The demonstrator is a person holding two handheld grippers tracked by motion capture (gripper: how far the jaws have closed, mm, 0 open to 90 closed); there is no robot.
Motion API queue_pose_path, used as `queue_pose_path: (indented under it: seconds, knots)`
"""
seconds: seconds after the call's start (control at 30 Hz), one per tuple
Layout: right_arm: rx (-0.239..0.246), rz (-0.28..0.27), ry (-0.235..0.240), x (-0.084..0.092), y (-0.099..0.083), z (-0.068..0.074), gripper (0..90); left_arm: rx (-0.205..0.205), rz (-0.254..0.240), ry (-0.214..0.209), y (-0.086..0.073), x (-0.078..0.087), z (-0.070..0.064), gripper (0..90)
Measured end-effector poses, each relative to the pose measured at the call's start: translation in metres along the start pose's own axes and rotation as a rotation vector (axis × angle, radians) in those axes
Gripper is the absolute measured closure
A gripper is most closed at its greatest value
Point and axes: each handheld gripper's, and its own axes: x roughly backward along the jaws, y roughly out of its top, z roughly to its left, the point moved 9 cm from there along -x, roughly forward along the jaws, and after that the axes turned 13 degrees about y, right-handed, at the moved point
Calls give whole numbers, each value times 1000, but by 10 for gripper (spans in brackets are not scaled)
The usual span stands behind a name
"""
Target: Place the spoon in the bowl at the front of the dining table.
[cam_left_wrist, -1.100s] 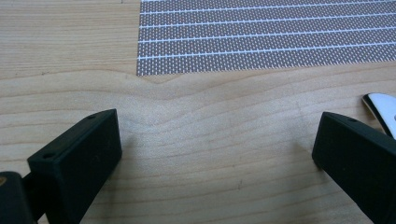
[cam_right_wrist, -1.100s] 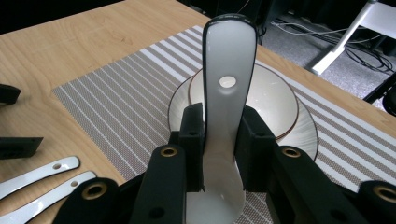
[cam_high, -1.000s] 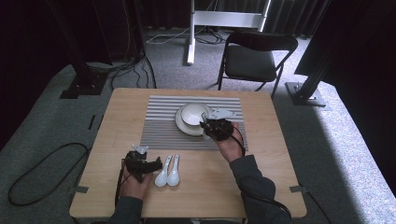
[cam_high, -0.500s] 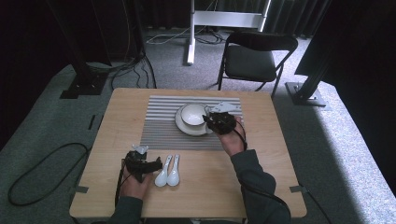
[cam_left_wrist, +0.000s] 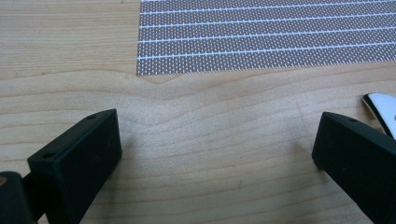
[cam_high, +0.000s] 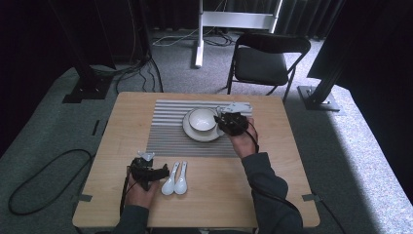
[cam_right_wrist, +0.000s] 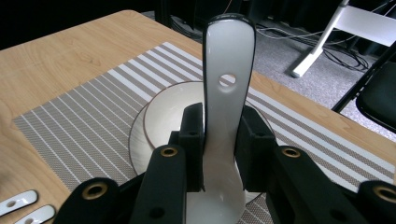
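Observation:
My right gripper (cam_high: 223,122) is shut on a white ceramic spoon (cam_right_wrist: 228,60), whose handle with a hole sticks up past the jaws. It hovers at the right rim of a white bowl (cam_high: 202,119) that sits on a plate (cam_high: 194,134) on a striped placemat (cam_high: 165,131). In the right gripper view the bowl (cam_right_wrist: 163,112) lies just behind the held spoon. My left gripper (cam_high: 158,171) rests near the table's front left, open with bare wood between its jaws (cam_left_wrist: 217,154). Two more white spoons (cam_high: 174,183) lie just right of it; one spoon's edge (cam_left_wrist: 380,105) peeks in.
The wooden table (cam_high: 287,161) has bare room on its right and front. A black folding chair (cam_high: 265,61) stands behind the far edge. Cables (cam_high: 44,170) trail on the floor at the left.
My right hand with the spoon has shifted slightly toward the table's far side, beside the bowl. The left gripper has stayed where it was.

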Motion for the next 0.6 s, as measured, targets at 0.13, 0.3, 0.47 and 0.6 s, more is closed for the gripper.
queue_pose_path:
  seconds: [0.13,0.3,0.47,0.6]
  knots:
    - [3,6,-9,-3,1,-5,745,0,0,-1,0,0,0,17]
    - [4,3,-14,-4,5,-9,745,0,0,-1,0,0,0,17]
    - [9,1,-17,-3,10,-14,744,0,0,-1,0,0,0,17]
    - [1,-6,-13,-2,13,-17,744,0,0,-1,0,0,0,16]
